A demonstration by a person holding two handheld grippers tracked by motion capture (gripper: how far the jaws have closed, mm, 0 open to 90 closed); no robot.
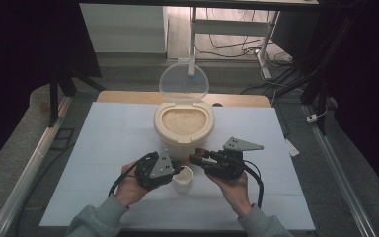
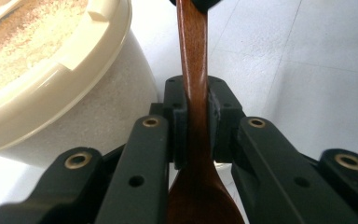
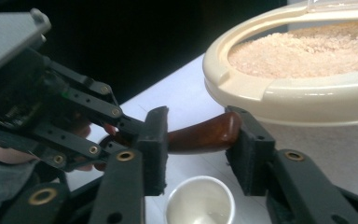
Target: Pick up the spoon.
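Wooden spoon [image 2: 193, 88] sits clenched in the left tongs [image 1: 173, 170] over the small white cup [image 1: 183, 178], at 6 o'clock of the rice tub [image 1: 183, 126]. Right tongs [image 3: 198, 140] straddle its handle end, unpressed. Handover begun; scooping remains.

Grey-green knit sleeves [image 1: 96, 219] with ribbed cuffs. Left gripper [image 1: 176, 170] and right gripper [image 1: 193, 158]: matte black linkage arms, brass-coloured pivot bushings, blocky black pads [image 3: 156, 140]. Grey three-cornered plates with small holes on top. Black cables trailing back.
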